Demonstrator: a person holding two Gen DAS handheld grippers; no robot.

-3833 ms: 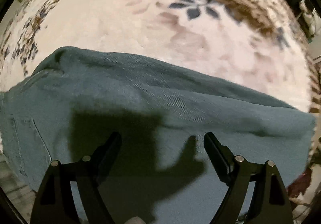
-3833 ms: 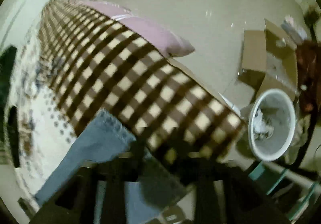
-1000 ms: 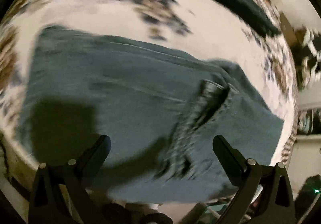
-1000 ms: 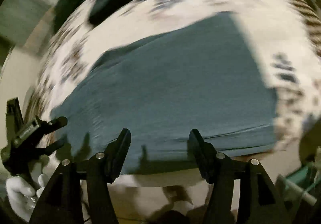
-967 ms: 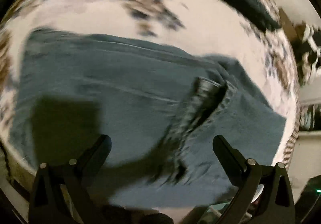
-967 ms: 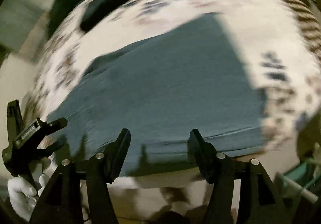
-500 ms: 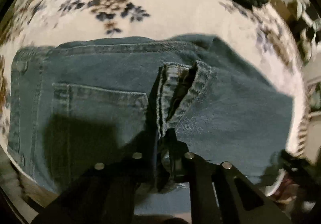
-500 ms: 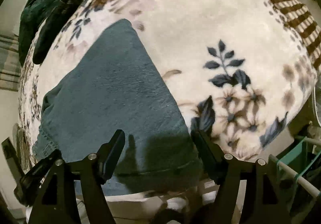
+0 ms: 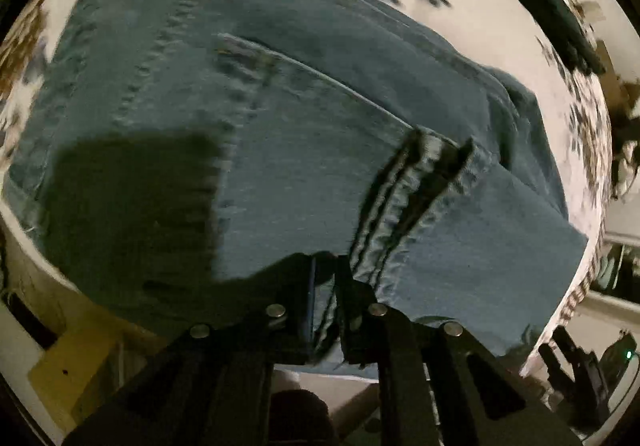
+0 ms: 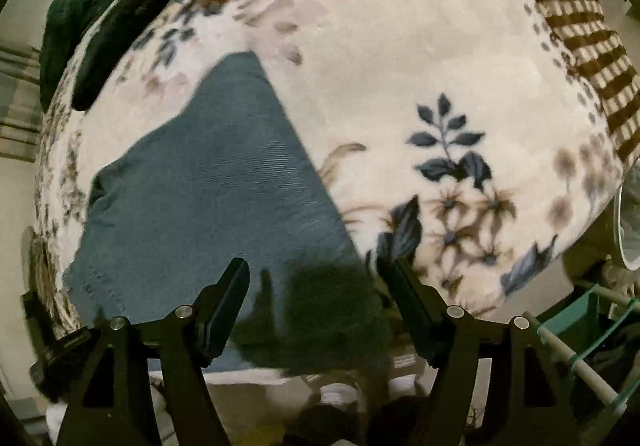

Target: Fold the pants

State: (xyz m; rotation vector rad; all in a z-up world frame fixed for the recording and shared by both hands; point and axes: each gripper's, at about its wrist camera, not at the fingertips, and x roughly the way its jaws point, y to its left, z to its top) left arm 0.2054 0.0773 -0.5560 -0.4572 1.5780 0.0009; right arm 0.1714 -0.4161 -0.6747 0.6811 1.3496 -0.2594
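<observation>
Blue denim pants (image 9: 280, 118) lie folded on a floral blanket, with a back pocket at the left and the hemmed leg ends (image 9: 416, 190) lying on top. My left gripper (image 9: 324, 274) is shut on the near edge of the leg hems. In the right wrist view the folded pants (image 10: 224, 198) lie at the left. My right gripper (image 10: 316, 278) is open and empty, just above their near right corner.
The cream floral blanket (image 10: 420, 78) covers the bed. Dark green clothes (image 10: 100, 6) lie at its far left. A brown checked cover (image 10: 580, 26) lies at the far right. A green rack (image 10: 592, 326) and a white bin rim (image 10: 628, 230) stand beside the bed.
My left gripper has closed on the leg hems and then swung left over the pants. My right gripper has shifted towards the right end of the pants and stays open.
</observation>
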